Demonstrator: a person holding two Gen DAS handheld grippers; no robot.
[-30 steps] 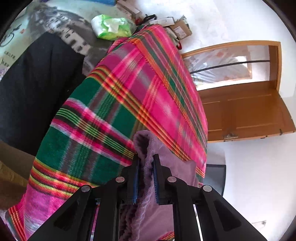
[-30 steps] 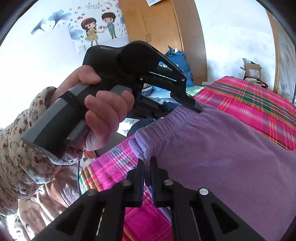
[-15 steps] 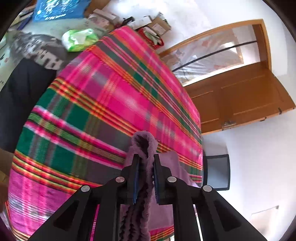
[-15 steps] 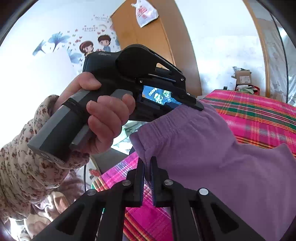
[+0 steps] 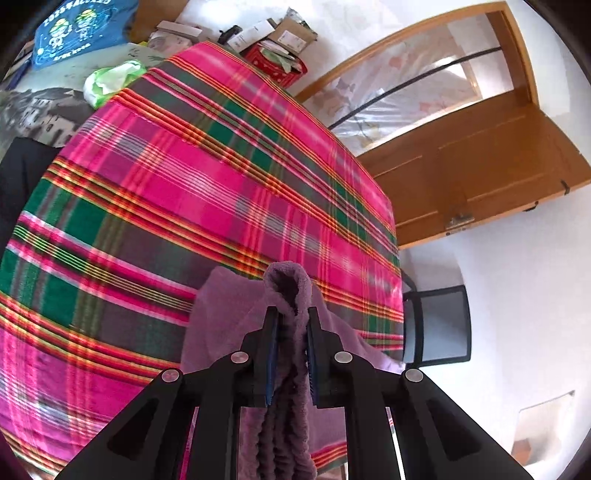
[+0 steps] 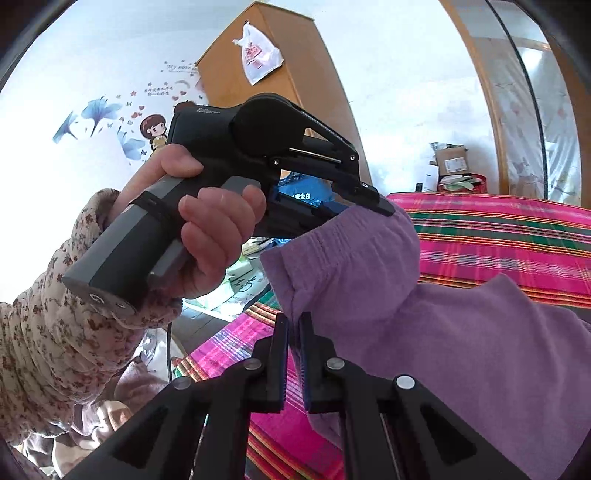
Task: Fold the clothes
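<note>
A purple fleece garment (image 6: 424,332) hangs lifted over the bed, held at its elastic waistband by both grippers. My left gripper (image 5: 291,314) is shut on a bunched fold of the purple garment (image 5: 284,288), whose cloth trails down between the fingers. My right gripper (image 6: 293,321) is shut on the waistband's near corner. In the right wrist view the left gripper (image 6: 373,205) shows from the side, held by a hand (image 6: 218,236) in a floral sleeve, pinching the waistband's far corner. The garment's lower part droops toward the plaid blanket (image 5: 184,206).
The bed's pink and green plaid blanket (image 6: 498,229) lies under the garment. A green plastic bag (image 5: 110,79), a blue bag (image 5: 81,29) and boxes (image 5: 280,37) sit at the bed's far end. A wooden door (image 5: 480,173), a black chair (image 5: 439,321) and a wardrobe (image 6: 280,74) stand around.
Both grippers have risen and moved across the bed with the purple garment, lifting it higher off the blanket. More of the blanket and the room shows in both views.
</note>
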